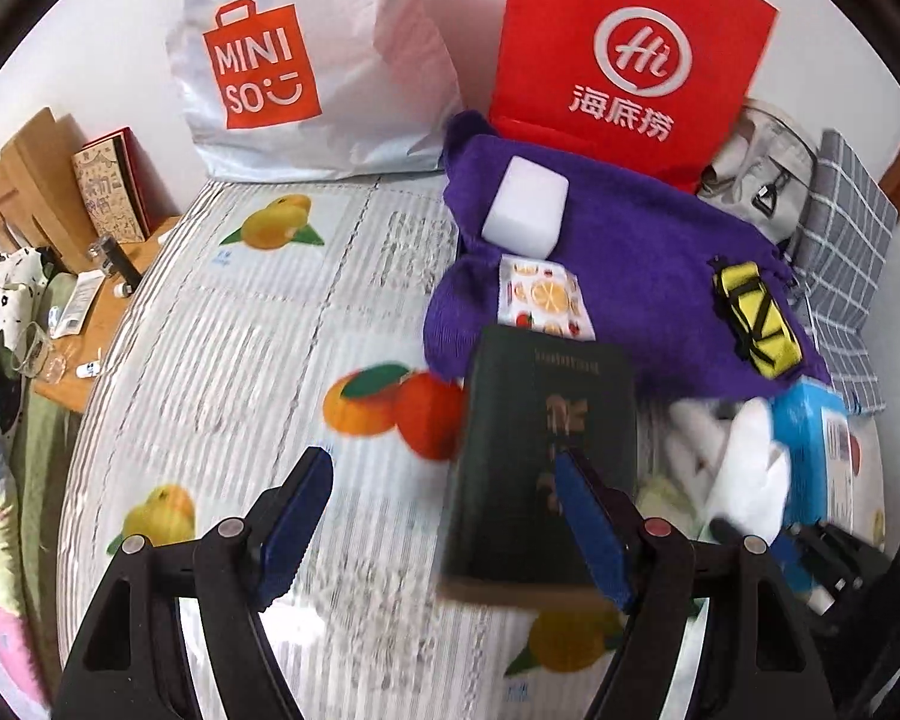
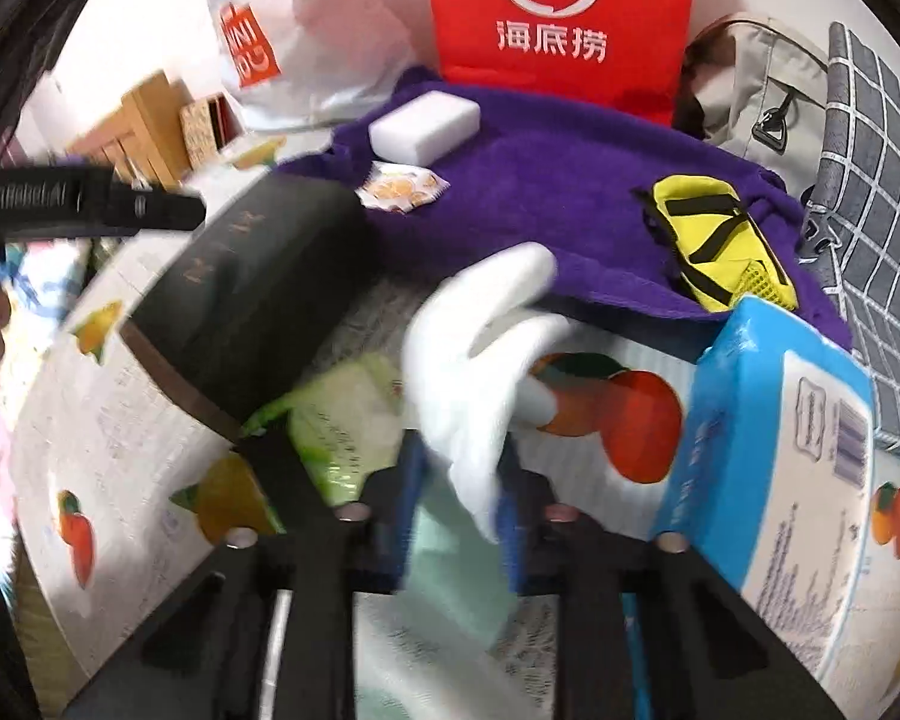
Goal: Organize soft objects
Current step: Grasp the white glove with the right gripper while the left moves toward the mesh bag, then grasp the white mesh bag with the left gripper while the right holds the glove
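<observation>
A purple towel (image 1: 630, 276) lies at the back of the table, with a white sponge (image 1: 525, 207), a small orange-print packet (image 1: 543, 297) and a yellow pouch (image 1: 756, 315) on it. A dark green book (image 1: 540, 456) lies in front of the towel. My left gripper (image 1: 444, 516) is open, with its right finger over the book. My right gripper (image 2: 459, 504) is shut on a white glove (image 2: 480, 360), held above the table. The glove also shows in the left wrist view (image 1: 750, 474).
A white MINISO bag (image 1: 282, 60) and a red paper bag (image 1: 630, 54) stand at the back. A blue tissue pack (image 2: 780, 420) lies right. A green wipes pack (image 2: 342, 420) lies by the book. A grey backpack (image 2: 750, 84) and checked cloth (image 2: 870, 180) sit far right.
</observation>
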Demonstrator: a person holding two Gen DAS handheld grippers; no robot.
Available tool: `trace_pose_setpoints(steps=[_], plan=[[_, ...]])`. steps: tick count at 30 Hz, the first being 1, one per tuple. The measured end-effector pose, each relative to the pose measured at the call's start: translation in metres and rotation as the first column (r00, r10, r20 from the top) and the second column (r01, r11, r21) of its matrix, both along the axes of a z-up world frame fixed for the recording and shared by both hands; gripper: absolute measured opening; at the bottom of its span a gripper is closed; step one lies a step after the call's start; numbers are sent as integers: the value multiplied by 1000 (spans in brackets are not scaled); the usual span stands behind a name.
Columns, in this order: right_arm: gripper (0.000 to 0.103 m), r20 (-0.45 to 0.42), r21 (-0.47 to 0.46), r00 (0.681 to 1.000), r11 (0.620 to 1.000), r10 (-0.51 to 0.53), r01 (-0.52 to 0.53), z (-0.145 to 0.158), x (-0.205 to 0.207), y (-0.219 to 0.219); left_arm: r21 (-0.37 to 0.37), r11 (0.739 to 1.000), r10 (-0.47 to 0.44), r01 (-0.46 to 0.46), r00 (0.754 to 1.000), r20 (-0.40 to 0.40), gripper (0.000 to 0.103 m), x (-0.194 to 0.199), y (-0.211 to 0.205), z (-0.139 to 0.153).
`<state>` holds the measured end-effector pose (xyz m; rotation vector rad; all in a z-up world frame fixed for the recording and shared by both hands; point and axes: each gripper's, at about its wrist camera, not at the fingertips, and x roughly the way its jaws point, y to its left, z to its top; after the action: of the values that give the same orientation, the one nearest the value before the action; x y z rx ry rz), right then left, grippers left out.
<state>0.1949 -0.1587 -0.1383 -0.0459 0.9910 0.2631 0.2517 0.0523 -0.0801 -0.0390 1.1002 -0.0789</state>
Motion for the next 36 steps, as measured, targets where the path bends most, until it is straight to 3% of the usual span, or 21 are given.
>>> trace_pose_setpoints(steps=[4, 15, 23, 29, 36], plan=[[11, 73, 8, 997, 1000, -25, 24, 22, -20, -5, 8, 1000, -18, 18, 1000, 5, 75, -21, -4, -2], [11, 222, 110, 964, 986, -149, 127, 92, -89, -54, 8, 997, -75, 75, 997, 5, 75, -79, -30, -3], [11, 279, 130, 939, 977, -202, 171, 115, -131, -84, -32, 993, -116, 117, 993, 12, 75, -109, -53, -6], [11, 272, 116, 933, 971, -234, 209, 108, -164, -108, -58, 980, -192, 191, 981, -7, 75, -124, -79, -23], [11, 188, 131, 937, 953, -294, 272, 64, -185, -137, -78, 953, -297, 294, 954, -39, 75, -149, -119, -44]])
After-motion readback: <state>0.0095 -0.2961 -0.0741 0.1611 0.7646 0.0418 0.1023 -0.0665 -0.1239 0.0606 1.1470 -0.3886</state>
